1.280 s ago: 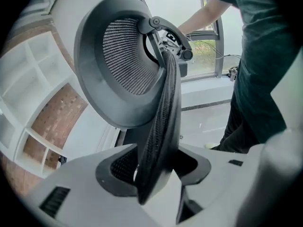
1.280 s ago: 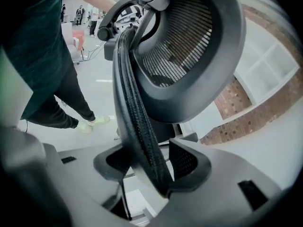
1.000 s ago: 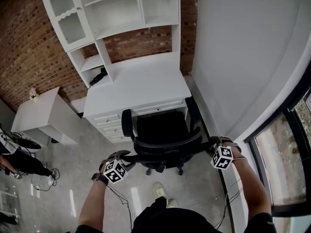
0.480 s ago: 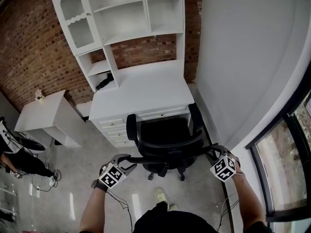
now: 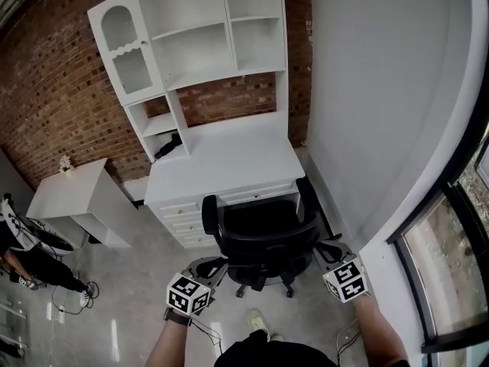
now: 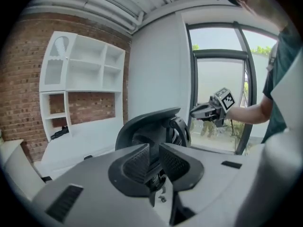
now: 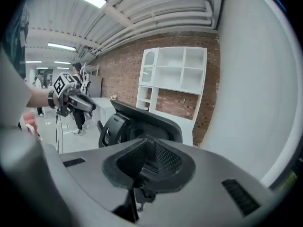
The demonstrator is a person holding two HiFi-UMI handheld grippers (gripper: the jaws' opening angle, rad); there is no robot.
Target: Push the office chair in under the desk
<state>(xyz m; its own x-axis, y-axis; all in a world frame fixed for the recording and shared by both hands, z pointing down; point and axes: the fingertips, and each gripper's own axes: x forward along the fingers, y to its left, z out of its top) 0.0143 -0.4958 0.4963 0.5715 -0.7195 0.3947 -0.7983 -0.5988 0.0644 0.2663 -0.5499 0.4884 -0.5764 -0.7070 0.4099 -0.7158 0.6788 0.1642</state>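
Brick wall (image 5: 46, 90) backs a white bench (image 5: 229, 159), with shelves (image 5: 191, 29) standing along its rear edge and drawers (image 5: 179, 209) under the left part of its front edge. Right of the drawers, the black chair (image 5: 263, 235) has its seat tucked into the knee space, its armrests at the front edge and its backrest just outside it. Near either end of the backrest, but apart from it, hang the left gripper (image 5: 214, 266) and the right gripper (image 5: 325, 251). Both have just been closing on nothing: the left fingers (image 6: 137, 164) are nearly pressed together with a thin slit between them, and the right fingers (image 7: 165, 160) meet at their tips. By the look of it the push is done, with at most a last nudge left.
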